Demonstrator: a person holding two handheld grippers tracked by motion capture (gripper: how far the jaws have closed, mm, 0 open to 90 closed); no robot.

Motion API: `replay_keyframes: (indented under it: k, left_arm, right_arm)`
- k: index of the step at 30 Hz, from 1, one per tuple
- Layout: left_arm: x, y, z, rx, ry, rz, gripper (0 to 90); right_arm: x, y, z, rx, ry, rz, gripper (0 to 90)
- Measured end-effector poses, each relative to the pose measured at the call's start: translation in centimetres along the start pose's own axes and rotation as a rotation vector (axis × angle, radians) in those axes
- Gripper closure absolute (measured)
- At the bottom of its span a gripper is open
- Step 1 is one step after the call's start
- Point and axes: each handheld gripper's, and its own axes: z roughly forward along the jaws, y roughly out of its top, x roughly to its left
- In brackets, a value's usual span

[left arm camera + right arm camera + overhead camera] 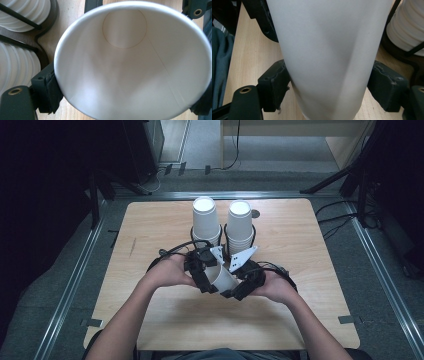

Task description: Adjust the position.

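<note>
Light wooden table [150, 225] on grey floor [380, 285]; metal rails [75, 275] alongside; dark surroundings; pale cabinet [345, 140] behind.

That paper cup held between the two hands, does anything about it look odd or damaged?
Slightly. The paper cup lies tipped on its side between both tools, and its rim looks pressed into an oval where the left tool clamps it. It is empty; no tear or spill shows. The right tool flanks its narrow end.

White paper cup [223, 279], empty, tipped on side, off table, clamped btwn both tongs.
</note>
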Motion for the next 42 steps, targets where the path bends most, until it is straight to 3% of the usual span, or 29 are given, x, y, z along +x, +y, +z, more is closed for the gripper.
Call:
replay_keyframes:
  k: [3,5,11,18,22,30,37,42]
  left_arm:
    - [0.0,-0.2,-0.1,-0.027,-0.006,-0.02,5.0]
    - [0.0,-0.3,-0.2,-0.043,0.03,-0.018,2.3]
    - [0.4,-0.9,-1.1,-0.155,0.021,-0.066,0.0]
    - [0.5,-1.7,-1.6,-0.24,0.006,-0.091,0.0]
    - [0.5,-2.1,-1.9,-0.289,0.02,-0.101,0.0]
    - [0.5,-3.1,-1.8,-0.351,-0.016,-0.144,0.0]
    - [0.3,-3.7,-1.9,-0.412,-0.005,-0.171,0.0]
    - [0.5,-3.8,-2.0,-0.473,-0.02,-0.201,0.0]
  right_arm:
    - [0.0,0.1,-0.2,-0.006,-0.003,-0.009,22.1]
    - [0.0,0.0,-0.3,-0.007,-0.014,-0.004,22.0]
    - [-0.5,-0.2,-1.4,-0.053,-0.034,0.016,21.8]
    - [-0.6,-0.2,-2.8,-0.106,-0.046,0.033,21.7]
    - [-0.6,-0.2,-3.5,-0.128,-0.052,0.036,21.7]
    - [-0.4,-0.4,-4.0,-0.137,-0.061,0.039,21.6]
    - [-0.4,-0.7,-4.4,-0.146,-0.064,0.048,21.6]
    - [-0.4,-0.9,-4.7,-0.161,-0.064,0.06,21.6]
